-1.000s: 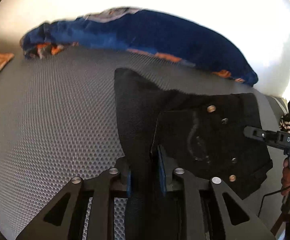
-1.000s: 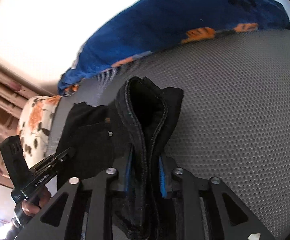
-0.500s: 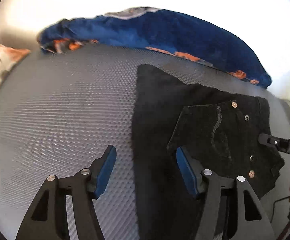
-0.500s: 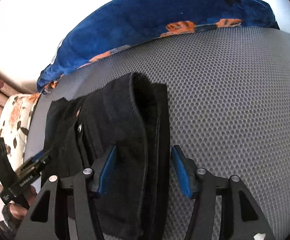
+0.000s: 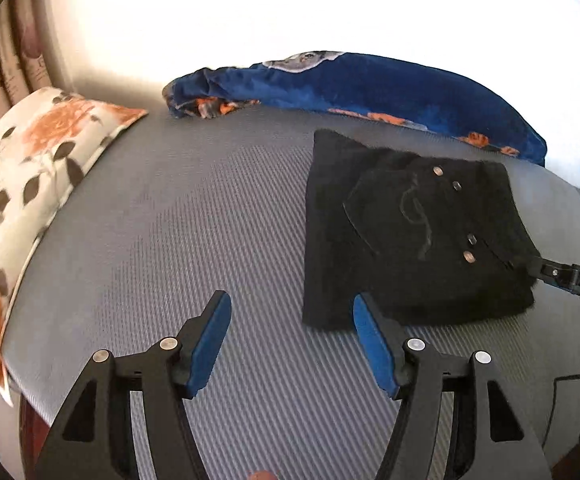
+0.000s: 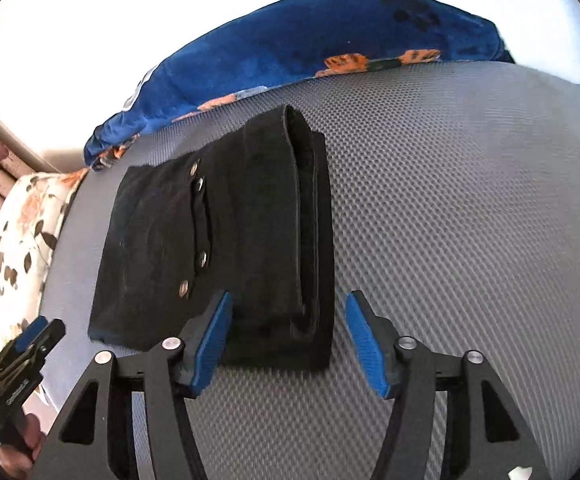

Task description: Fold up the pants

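Black pants (image 5: 413, 236) folded into a flat stack on the grey mattress (image 5: 194, 216), right of centre in the left view, left of centre in the right view. Left gripper (image 5: 290, 340) spread wide over bare mattress, fingers (image 5: 210, 340) gripping nothing. Right gripper (image 6: 288, 340) opening, fingers (image 6: 210, 340) straddling the stack's near right edge without pressing it; blue blanket (image 5: 389, 88) along the top, floral pillow (image 5: 22, 184) at left.
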A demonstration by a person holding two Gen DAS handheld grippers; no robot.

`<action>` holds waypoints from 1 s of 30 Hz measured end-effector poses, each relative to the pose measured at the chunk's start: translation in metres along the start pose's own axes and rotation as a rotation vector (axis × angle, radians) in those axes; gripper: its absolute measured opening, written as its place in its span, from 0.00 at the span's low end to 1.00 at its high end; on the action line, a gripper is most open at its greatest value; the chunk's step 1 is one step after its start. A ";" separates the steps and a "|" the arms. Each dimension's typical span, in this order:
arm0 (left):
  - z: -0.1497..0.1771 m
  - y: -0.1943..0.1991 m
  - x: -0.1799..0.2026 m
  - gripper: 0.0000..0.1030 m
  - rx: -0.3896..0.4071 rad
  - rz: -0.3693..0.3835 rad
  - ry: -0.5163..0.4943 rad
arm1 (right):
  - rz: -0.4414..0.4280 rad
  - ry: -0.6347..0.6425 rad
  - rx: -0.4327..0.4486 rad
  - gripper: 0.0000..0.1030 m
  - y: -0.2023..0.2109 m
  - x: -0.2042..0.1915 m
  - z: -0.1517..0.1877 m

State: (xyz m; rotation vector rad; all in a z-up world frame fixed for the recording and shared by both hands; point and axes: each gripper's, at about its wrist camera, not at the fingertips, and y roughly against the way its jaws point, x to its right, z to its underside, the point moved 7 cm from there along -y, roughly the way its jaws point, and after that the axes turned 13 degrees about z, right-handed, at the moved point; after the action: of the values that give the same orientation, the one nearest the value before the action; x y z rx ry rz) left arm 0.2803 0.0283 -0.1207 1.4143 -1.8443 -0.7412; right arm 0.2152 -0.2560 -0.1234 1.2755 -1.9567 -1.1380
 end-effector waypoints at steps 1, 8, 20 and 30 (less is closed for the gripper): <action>0.005 0.005 0.002 0.63 0.005 -0.002 0.002 | 0.003 0.000 0.004 0.57 0.004 -0.001 0.004; 0.030 0.030 0.019 0.68 0.047 -0.031 -0.027 | 0.106 0.059 0.141 0.76 0.051 -0.011 0.038; 0.063 0.044 0.021 0.68 0.051 -0.053 -0.011 | 0.169 0.158 0.249 0.96 0.086 -0.044 0.082; 0.071 0.050 0.024 0.68 0.046 -0.048 -0.007 | 0.215 0.186 0.257 0.99 0.084 -0.049 0.098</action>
State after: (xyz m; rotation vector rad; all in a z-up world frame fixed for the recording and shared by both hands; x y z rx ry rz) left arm 0.1905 0.0196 -0.1205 1.4911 -1.8491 -0.7323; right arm 0.1195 -0.1599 -0.0993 1.2125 -2.0860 -0.6563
